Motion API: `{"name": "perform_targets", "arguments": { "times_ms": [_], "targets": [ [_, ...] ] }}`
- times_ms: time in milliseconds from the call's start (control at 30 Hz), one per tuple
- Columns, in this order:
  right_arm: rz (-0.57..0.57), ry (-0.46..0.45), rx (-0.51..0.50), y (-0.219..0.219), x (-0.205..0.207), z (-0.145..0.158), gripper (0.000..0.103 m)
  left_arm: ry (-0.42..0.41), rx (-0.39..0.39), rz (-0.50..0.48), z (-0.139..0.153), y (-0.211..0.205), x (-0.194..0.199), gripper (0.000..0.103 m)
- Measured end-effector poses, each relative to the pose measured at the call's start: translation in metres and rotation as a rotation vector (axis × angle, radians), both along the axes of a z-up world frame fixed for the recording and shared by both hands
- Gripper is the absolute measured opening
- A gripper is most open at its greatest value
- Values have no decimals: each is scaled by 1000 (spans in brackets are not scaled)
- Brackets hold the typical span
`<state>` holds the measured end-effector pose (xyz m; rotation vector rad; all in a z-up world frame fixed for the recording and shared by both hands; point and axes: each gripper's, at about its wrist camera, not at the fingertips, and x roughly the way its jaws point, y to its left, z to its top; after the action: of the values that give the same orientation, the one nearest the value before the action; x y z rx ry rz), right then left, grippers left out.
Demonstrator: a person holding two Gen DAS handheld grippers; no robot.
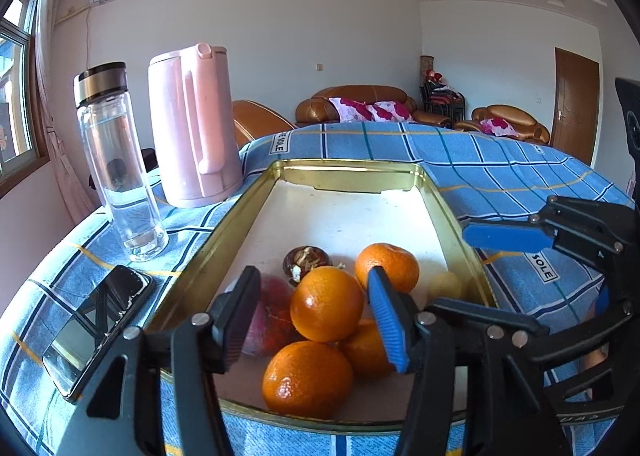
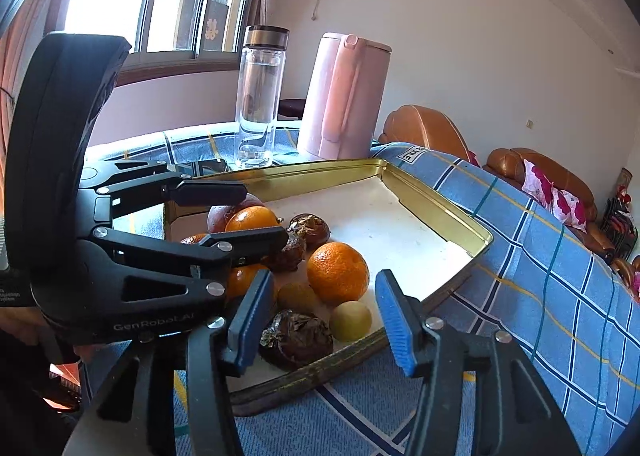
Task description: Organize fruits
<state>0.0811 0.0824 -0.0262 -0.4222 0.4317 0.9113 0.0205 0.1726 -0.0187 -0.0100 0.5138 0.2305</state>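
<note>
**Fruit bunched at one end of the tray, both claws empty**

All the fruit in view lies inside the gold-rimmed tray, crowded at its 6 o'clock end in the left wrist view: several oranges, a reddish fruit, dark wrinkled fruits and a small yellow one. The far end, toward 12 o'clock, is bare white.

The left gripper is spread wide around the top orange without pinching it. The right gripper hangs released over the near corner, gripping nothing.

No fruit shows on the cloth. This fits fruit gathered and awaiting sorting, or fruit about to be lifted out.
</note>
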Motion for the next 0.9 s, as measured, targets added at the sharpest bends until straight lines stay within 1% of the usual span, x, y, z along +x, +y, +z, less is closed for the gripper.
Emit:
{"name": "perform_targets", "arguments": {
  "times_ms": [133,233,300,433,533,600,667,767,900],
  "targets": [
    [-20,-13,17,-3,0,2,64,-16,3,5,3,0,-3,66],
    [-36,-24,37,-7,-1,4,68,-34,4,9,5,0,-7,74],
    [-52,-35,53,-11,-2,6,73,-48,7,11,8,-1,-9,78],
    [-80,-56,80,-21,-7,9,74,-74,6,10,14,-3,-13,79],
    [-119,-69,92,-32,-8,11,74,-101,6,12,19,-5,-18,84],
    [-156,-69,104,-40,-7,13,74,-126,8,22,24,-7,-22,92],
    [-200,-73,122,-50,-5,17,75,-148,9,27,28,-8,-25,94],
    [-251,-76,158,-65,-1,25,80,-163,12,27,34,-11,-28,97],
    [-321,-94,184,-80,-1,35,83,-185,19,31,40,-16,-32,101]
  ]
}}
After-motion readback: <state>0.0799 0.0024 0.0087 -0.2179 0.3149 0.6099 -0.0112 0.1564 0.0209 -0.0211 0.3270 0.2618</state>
